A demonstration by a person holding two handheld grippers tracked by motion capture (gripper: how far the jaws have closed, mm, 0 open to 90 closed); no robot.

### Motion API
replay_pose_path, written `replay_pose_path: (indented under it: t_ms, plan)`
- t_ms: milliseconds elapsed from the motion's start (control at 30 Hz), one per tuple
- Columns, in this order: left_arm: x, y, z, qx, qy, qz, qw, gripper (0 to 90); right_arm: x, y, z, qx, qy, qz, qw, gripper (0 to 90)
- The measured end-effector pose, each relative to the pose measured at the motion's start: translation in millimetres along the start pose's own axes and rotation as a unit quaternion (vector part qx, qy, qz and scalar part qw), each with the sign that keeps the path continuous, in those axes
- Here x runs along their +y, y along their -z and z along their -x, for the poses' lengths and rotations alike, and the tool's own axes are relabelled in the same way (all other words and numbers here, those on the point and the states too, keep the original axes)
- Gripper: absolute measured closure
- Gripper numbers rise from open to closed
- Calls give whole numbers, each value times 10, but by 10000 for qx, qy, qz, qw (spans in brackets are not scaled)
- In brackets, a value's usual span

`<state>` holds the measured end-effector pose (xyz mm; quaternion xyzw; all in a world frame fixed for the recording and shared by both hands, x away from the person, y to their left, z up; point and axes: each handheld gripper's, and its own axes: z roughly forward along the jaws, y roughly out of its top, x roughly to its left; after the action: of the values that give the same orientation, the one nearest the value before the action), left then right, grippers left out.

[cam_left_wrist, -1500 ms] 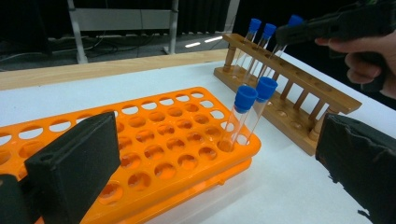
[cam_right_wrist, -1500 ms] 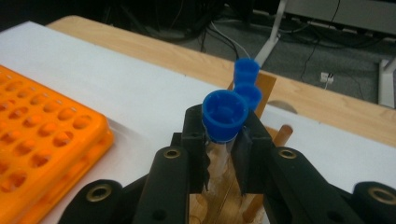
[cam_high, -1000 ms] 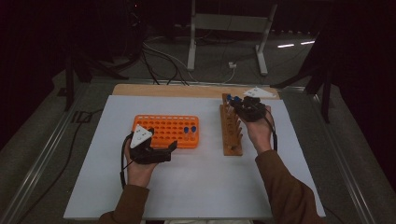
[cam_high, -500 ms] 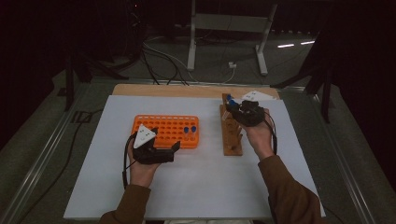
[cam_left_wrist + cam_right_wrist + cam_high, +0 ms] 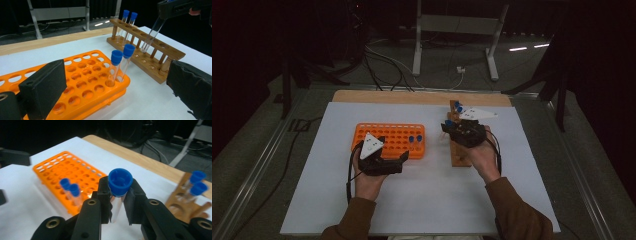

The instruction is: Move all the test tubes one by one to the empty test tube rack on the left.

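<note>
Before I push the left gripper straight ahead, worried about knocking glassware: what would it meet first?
Probably the two blue-capped test tubes at the orange rack's corner, between the left gripper's open jaws; depth is uncertain.

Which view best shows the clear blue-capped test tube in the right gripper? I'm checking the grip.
The right gripper view: the clear blue-capped test tube sits clamped just under its cap between the fingers. The left gripper view shows its lower glass; the high view barely resolves it.

Glossy orange plastic rack (image 5: 82,82), matt wooden rack (image 5: 150,53), clear smooth tube (image 5: 117,202).
</note>
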<state>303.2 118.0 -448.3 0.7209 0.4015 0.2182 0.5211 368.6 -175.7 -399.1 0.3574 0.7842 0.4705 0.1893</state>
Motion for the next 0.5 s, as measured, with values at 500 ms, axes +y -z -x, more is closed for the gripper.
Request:
replay_pose_path:
  t_ms: [500]
  plan:
    - [68,-50,219,-224,-453,17,9987,149,15,-13,-474,735,210,17,9971,766]
